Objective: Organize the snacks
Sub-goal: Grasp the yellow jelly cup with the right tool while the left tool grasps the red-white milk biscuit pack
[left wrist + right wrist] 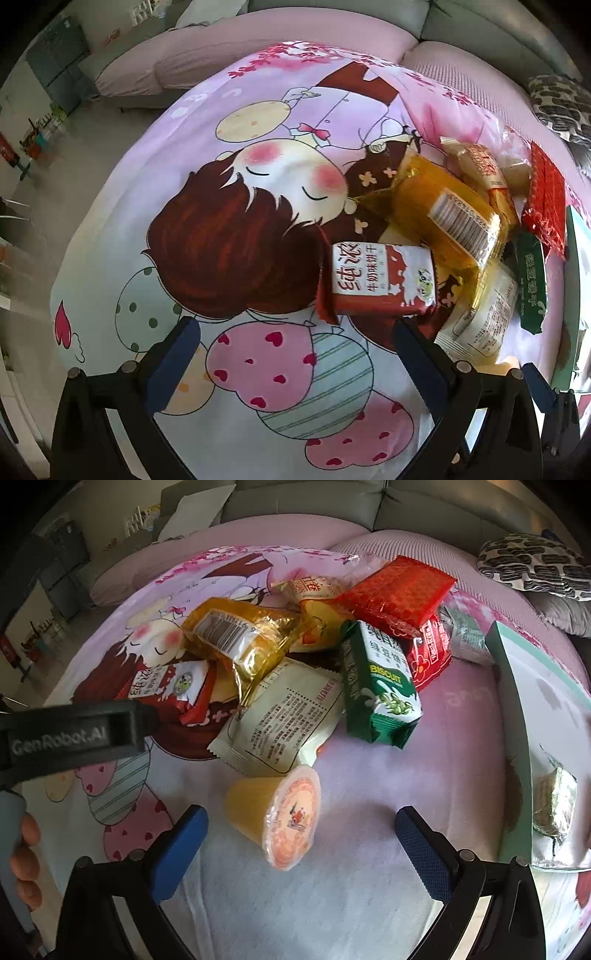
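A pile of snack packets lies on a cartoon-printed cloth (221,221). In the left wrist view my left gripper (295,350) is open and empty, just short of a red-and-white biscuit packet (380,282). A yellow packet (443,210) and a white packet (480,317) lie to its right. In the right wrist view my right gripper (301,838) is open around an orange jelly cup (277,812) lying on its side, without touching it. Beyond it lie a white packet (284,716), a green biscuit packet (380,686), a yellow packet (240,638) and a red packet (399,590).
A mint-green box (517,716) stands open at the right with one silver-wrapped snack (554,801) inside. The left gripper's body (74,731) crosses the left of the right wrist view. A grey sofa (406,506) and a patterned cushion (535,565) lie behind.
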